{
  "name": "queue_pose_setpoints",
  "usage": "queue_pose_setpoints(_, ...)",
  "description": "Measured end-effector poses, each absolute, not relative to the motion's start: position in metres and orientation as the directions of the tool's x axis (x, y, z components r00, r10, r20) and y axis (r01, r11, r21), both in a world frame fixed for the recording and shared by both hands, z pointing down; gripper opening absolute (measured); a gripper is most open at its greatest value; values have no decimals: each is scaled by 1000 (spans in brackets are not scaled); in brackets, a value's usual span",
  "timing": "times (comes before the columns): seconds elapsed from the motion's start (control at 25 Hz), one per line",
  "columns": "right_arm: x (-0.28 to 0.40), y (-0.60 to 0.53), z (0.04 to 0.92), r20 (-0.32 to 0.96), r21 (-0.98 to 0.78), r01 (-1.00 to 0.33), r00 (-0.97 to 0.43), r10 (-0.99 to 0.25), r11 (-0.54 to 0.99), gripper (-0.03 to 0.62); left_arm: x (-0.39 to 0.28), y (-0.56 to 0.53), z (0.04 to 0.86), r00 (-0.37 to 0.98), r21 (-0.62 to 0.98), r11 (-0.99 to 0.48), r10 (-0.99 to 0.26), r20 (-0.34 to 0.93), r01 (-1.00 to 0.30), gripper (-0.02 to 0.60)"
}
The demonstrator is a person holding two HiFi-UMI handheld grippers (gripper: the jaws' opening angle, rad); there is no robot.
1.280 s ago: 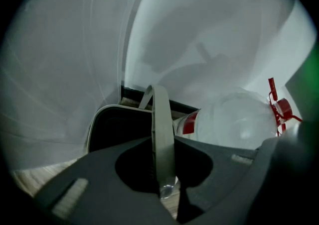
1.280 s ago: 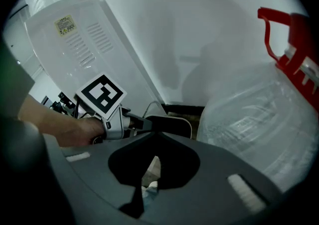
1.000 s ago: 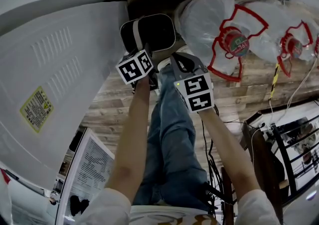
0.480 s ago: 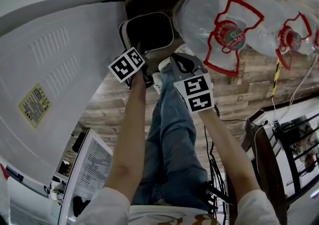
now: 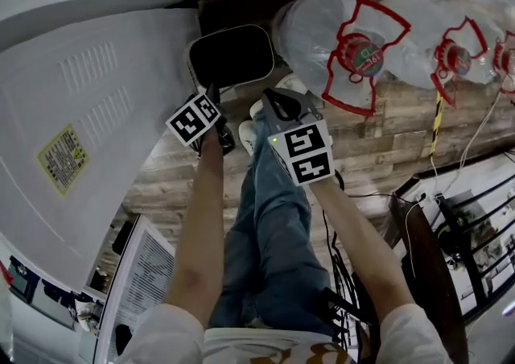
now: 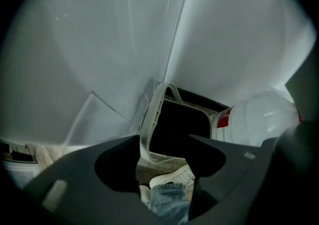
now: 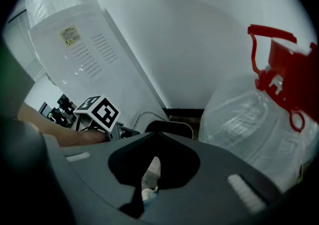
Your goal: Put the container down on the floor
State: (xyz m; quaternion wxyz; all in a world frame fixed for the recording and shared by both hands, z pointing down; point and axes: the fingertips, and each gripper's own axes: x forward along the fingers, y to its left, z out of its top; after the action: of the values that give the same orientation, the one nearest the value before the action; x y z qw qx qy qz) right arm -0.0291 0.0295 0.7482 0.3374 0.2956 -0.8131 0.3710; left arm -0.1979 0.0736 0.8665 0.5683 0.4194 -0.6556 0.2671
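Head view, container (image 5: pixel 232 55) on floor (image 5: pixel 173 173) beside white appliance (image 5: pixel 88 113), left gripper (image 6: pixel 164 162) fingers (image 6: pixel 99 169) apart, right gripper (image 7: pixel 149 179) fingers (image 7: pixel 209 169) closed.

container (image 5: pixel 233 55) on floor (image 5: pixel 173 173), between appliance (image 5: pixel 88 113) and water jugs (image 5: pixel 318 28) (jugs rightward)

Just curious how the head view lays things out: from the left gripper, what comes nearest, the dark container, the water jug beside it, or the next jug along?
1. The container, just ahead of the left gripper.
2. The first water jug, right of the container.
3. The second water jug, further right.
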Motion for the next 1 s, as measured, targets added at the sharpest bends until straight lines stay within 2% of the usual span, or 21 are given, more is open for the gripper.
queue_pose_setpoints(0.24, -40, 19, 722, 747, -388, -717, -613, -257, 579, 29, -198, 75, 847, -14, 126, 520, -257, 966, -845, 267)
queue_pose_setpoints(0.44, -38, 14, 715, 749, -348, -714, -602, -279, 608, 29, -185, 58, 829, -4, 133, 429, -304, 953, -894, 212)
queue_pose_setpoints(0.52, -37, 11, 710, 749, -335, -713, -598, -285, 616, 29, -181, 50, 817, 0, 143, 399, -337, 941, -906, 151)
queue_pose_setpoints(0.6, -37, 6, 702, 746, -325, -720, -594, -302, 614, 29, -182, 39, 800, -6, 154, 388, -383, 924, -909, 30)
queue_pose_setpoints(0.68, -38, 0, 691, 740, -317, -728, -591, -322, 608, 29, -181, 28, 781, -5, 169, 375, -421, 907, -911, 3)
queue_pose_setpoints(1.0, -42, -12, 639, 712, -288, -735, -593, -377, 614, 29, -167, 1, 712, 77, 289, 333, -527, 846, -898, 2)
